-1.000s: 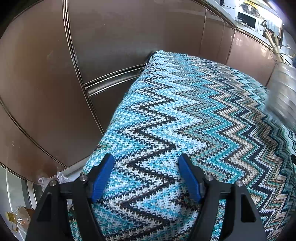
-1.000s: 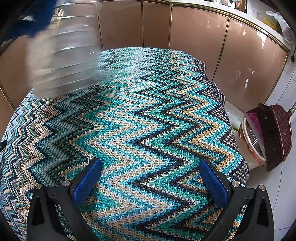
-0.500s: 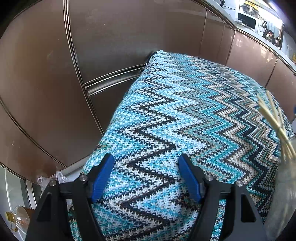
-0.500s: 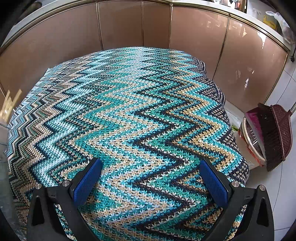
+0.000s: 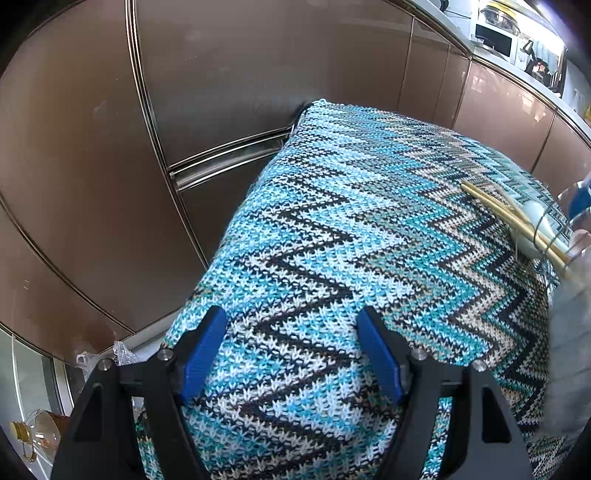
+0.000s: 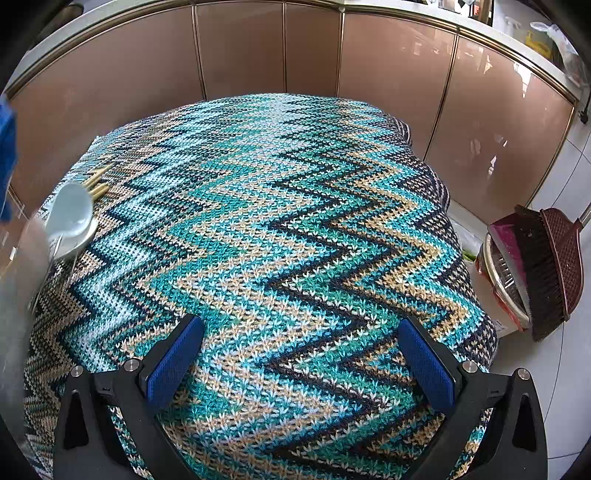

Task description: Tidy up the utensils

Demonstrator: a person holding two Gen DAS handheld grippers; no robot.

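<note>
A clear container holding wooden chopsticks [image 5: 509,218] and white spoons [image 6: 72,212] lies tipped at the table's edge, at the far right of the left wrist view and the far left of the right wrist view. The chopsticks [image 6: 96,181] stick out past the spoons. A blue-gloved hand [image 6: 5,147] is next to it. My left gripper [image 5: 291,354] is open and empty above the zigzag knitted tablecloth [image 5: 332,240]. My right gripper [image 6: 299,358] is open and empty above the same cloth [image 6: 277,221]. Both are far from the utensils.
Brown cabinet doors [image 6: 240,51] ring the table. A dustpan and broom [image 6: 546,269] stand on the tiled floor at the right. A glass bottle [image 5: 33,435] sits low at the left. A counter with appliances [image 5: 498,33] is behind.
A blurred container of utensils swept in across the table and now lies tipped between the two grippers' views with spoons and chopsticks showing. Both grippers have stayed still and open.
</note>
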